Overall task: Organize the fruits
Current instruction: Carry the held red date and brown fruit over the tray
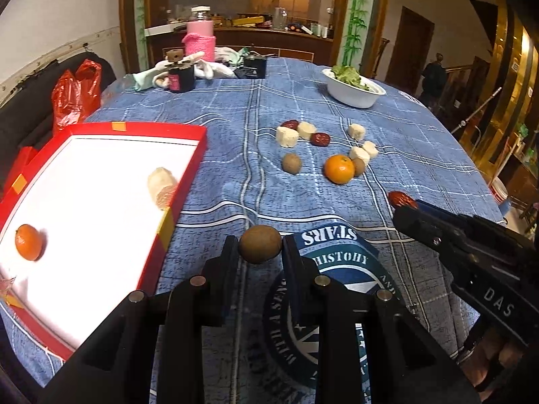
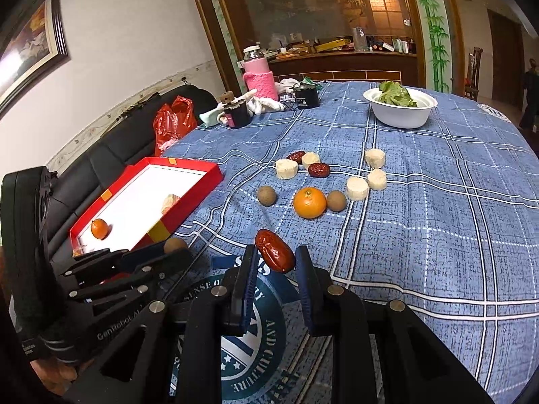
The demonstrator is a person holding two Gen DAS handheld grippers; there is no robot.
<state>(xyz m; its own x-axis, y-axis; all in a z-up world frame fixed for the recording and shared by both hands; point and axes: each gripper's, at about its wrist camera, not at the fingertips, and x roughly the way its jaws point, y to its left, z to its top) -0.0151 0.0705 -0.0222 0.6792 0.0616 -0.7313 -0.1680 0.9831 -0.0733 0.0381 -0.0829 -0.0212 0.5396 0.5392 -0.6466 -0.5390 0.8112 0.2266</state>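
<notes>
Left gripper squeezing round brown fruit; right gripper pinching wrinkly red date; red tray holding orange, white chunk.

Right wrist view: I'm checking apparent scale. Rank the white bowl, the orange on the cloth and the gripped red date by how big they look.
1. white bowl
2. orange and red date: look alike, and the date is nearer the camera, so unranked.

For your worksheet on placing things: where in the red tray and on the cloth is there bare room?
The red tray is mostly bare white between its orange and pale piece. The blue cloth is free between the tray and the fruit cluster. That cluster is crowded.
</notes>
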